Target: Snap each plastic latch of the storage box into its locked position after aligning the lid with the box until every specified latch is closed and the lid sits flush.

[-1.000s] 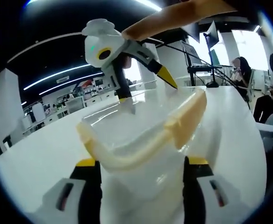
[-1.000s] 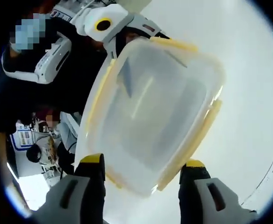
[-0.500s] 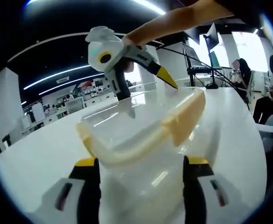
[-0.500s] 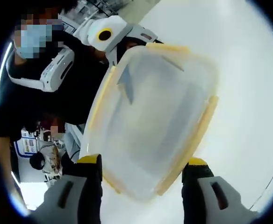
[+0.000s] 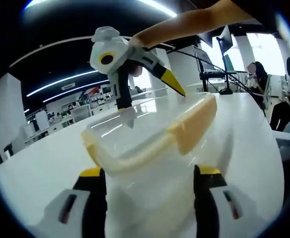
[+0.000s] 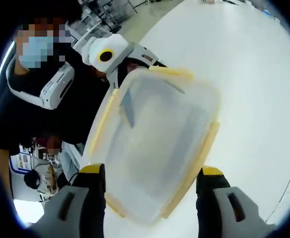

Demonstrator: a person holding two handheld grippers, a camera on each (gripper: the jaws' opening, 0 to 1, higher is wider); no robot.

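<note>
The clear storage box (image 5: 150, 183) with a yellow-rimmed lid (image 6: 160, 144) stands on the white table (image 6: 254, 74). In the left gripper view its near end sits between the jaws of my open left gripper (image 5: 150, 173), with a pale yellow latch (image 5: 194, 124) sticking up on the right side and another latch (image 5: 130, 158) across the near end. My right gripper (image 5: 152, 99) hovers open over the far end, one fingertip close to the rim. From the right gripper view, the right gripper (image 6: 152, 172) looks down on the lid and the left gripper (image 6: 127, 64) is at the opposite end.
A person in dark clothes (image 6: 40, 114) stands beside the table behind the left gripper. White tabletop (image 5: 36, 168) spreads around the box. A monitor on a stand (image 5: 219, 54) and a seated person (image 5: 258, 74) are at the far right edge.
The right gripper has drawn back a little from the lid, so the box looks smaller in its view. The box and left gripper have stayed put.
</note>
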